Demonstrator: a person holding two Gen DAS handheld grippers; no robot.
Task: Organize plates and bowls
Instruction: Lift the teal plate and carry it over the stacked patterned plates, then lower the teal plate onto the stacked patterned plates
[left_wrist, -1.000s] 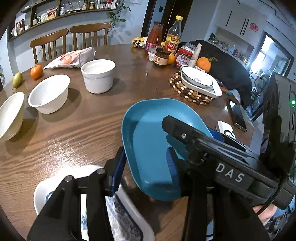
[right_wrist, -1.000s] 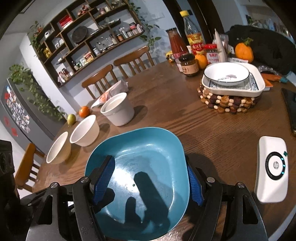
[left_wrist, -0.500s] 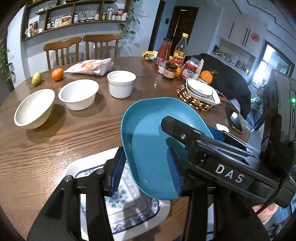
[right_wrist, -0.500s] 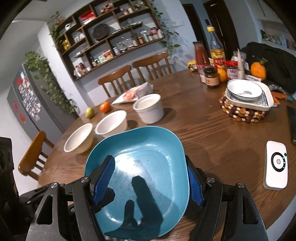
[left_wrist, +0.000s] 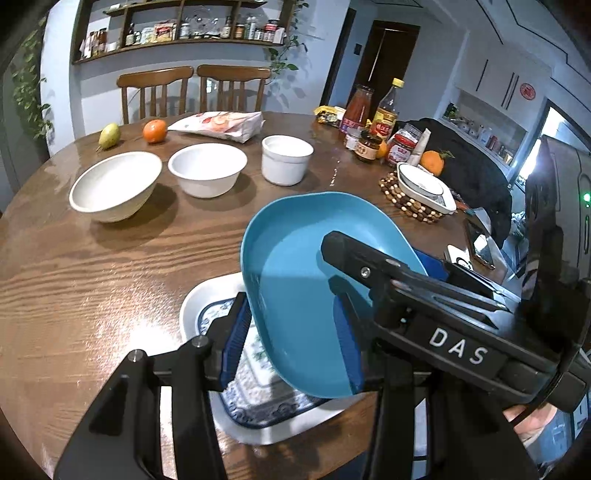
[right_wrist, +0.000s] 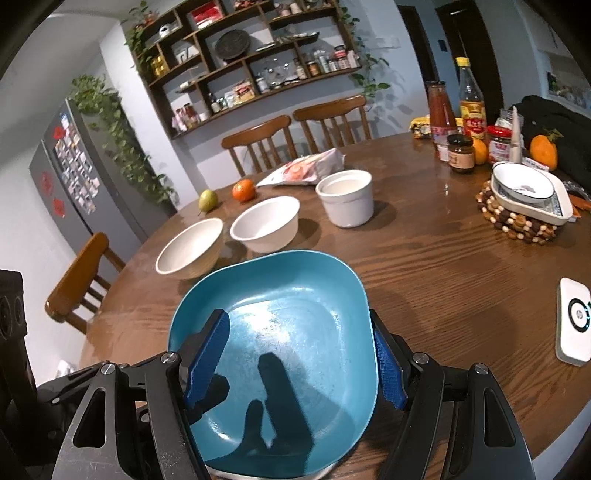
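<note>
A blue square plate (left_wrist: 295, 280) is held tilted above a white patterned plate (left_wrist: 255, 402) at the table's near edge. My left gripper (left_wrist: 291, 343) is shut on the blue plate's left rim. My right gripper (right_wrist: 299, 354) is shut across the same blue plate (right_wrist: 280, 332), one finger inside and one outside its right rim. Two white bowls (left_wrist: 114, 184) (left_wrist: 207, 168) and a white cup-shaped bowl (left_wrist: 286, 158) stand in a row further back. A stacked white dish (left_wrist: 424, 184) sits on a beaded trivet at the right.
Bottles and jars (left_wrist: 373, 125) stand at the back right. An orange (left_wrist: 154, 131), a pear (left_wrist: 109, 135) and a snack bag (left_wrist: 221, 123) lie at the back. A white device (right_wrist: 574, 321) and a phone (left_wrist: 480, 245) lie at the right edge.
Both grippers have risen and pulled back with the blue plate. The patterned plate below has come further into view under the blue plate.
</note>
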